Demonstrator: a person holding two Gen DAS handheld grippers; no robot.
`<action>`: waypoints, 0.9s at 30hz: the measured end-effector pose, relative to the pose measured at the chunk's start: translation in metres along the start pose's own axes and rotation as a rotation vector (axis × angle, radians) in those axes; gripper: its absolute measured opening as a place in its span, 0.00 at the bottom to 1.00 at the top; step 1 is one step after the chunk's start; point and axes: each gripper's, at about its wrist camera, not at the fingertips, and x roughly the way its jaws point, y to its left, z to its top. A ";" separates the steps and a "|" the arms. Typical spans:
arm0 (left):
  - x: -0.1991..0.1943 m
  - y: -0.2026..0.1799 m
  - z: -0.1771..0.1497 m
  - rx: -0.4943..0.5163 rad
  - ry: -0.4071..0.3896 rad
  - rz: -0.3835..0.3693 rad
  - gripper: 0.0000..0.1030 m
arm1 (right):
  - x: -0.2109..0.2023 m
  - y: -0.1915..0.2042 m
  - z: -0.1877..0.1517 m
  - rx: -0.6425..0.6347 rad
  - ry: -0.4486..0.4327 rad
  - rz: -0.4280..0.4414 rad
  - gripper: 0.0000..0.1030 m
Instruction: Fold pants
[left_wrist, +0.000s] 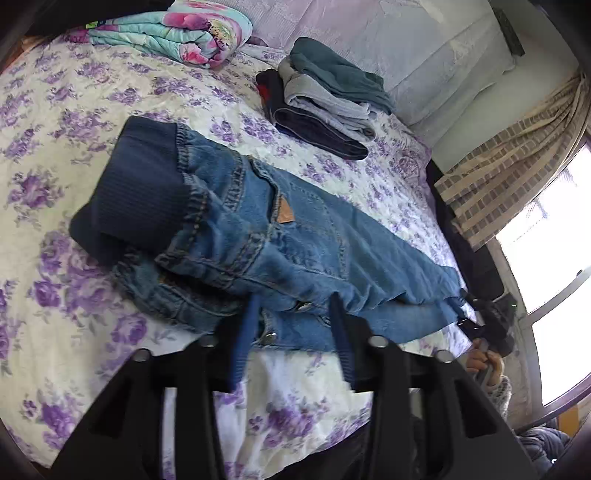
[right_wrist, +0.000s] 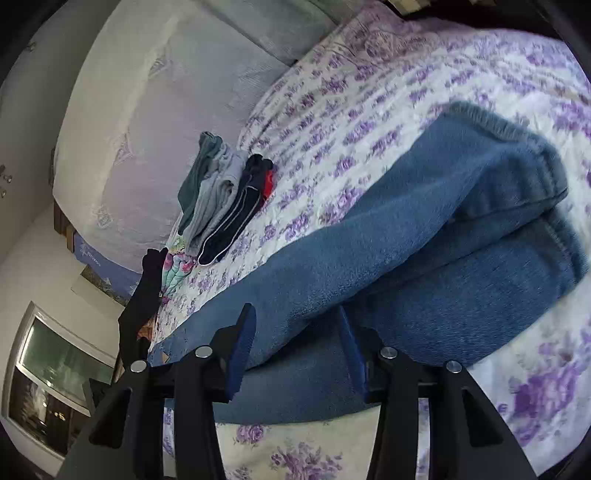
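Nearest to my left wrist camera, the left gripper (left_wrist: 291, 317) is hovering with its two blue fingers (left_wrist: 242, 343) spread apart, just at the near edge of the jeans (left_wrist: 295, 236), by the metal buttons. I am not seeing any cloth pinched between them.

The jeans are lying on the bed (left_wrist: 74, 110), which is wearing a white cover with purple flowers. They are folded lengthwise, one leg over the other, with the dark ribbed waistband (left_wrist: 136, 188) pointing to the left side and the legs running to the right.

In the right wrist view, the right gripper (right_wrist: 297, 332) is also standing with fingers (right_wrist: 240, 350) spread, at the leg part of the jeans (right_wrist: 424, 240). The denim is lying between and under the fingers; whether they are touching it, I cannot tell, the view is too close.

Farther on the bed, a stack of folded clothes (left_wrist: 321, 96) is sitting, and a flowery rolled blanket (left_wrist: 177, 33) is lying near the headboard (left_wrist: 388, 40).
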 end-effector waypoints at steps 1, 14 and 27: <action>0.001 0.000 0.000 -0.007 -0.005 -0.007 0.45 | 0.007 -0.002 -0.001 0.029 0.016 0.008 0.45; -0.006 0.015 0.011 -0.143 -0.039 -0.065 0.45 | 0.016 -0.001 0.001 0.040 0.015 0.066 0.22; 0.004 0.041 0.024 -0.261 -0.032 -0.108 0.24 | 0.021 -0.008 0.007 0.045 0.022 0.069 0.05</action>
